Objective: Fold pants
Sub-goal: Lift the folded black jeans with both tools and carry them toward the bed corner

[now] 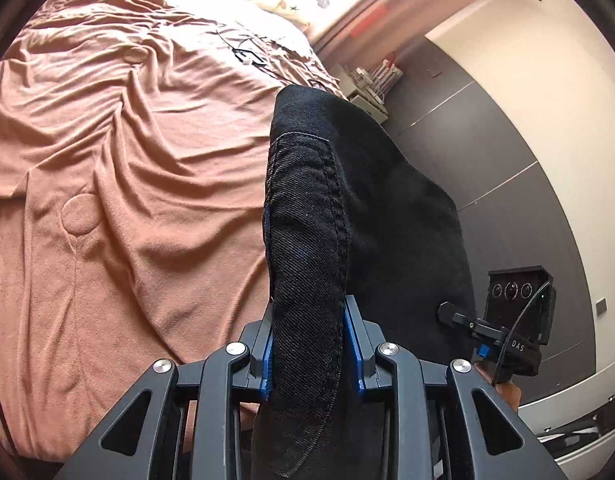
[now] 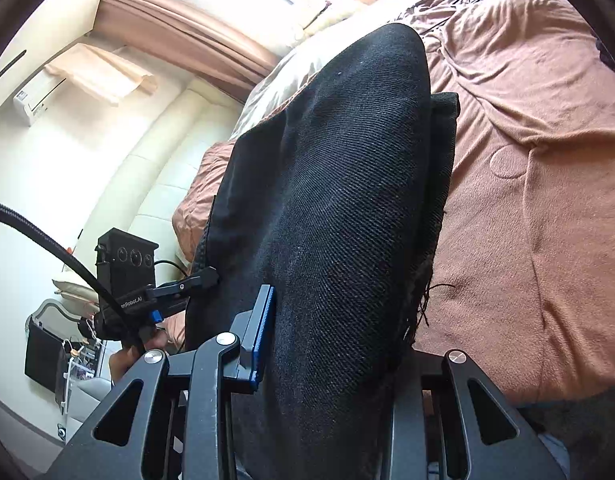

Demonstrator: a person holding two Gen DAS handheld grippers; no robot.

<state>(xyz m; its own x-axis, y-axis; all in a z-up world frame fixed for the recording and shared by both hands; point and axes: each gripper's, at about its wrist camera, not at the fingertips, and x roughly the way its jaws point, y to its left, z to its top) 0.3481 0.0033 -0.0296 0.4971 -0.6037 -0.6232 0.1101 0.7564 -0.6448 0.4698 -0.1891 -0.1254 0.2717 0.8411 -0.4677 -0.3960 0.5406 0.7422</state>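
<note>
So both grippers have the black pants (image 1: 347,208) pinched and lifted off the bed (image 1: 107,160). In the left wrist view, the left gripper (image 1: 312,344) has its blue pads (image 1: 353,344) clamped on a thick seamed fold, and the cloth runs up toward 12 o'clock. The right gripper (image 1: 503,340) shows at 4 o'clock, against the edge of the same cloth. In the right wrist view, the right gripper (image 2: 327,332) is clamped on the cloth too; only one blue pad (image 2: 263,332) shows, the other's buried under denim with a frayed hem at 3 o'clock. The left gripper (image 2: 147,296) sits at 9 o'clock. Pink blanket (image 2: 547,200) underneath, rumpled.
</note>
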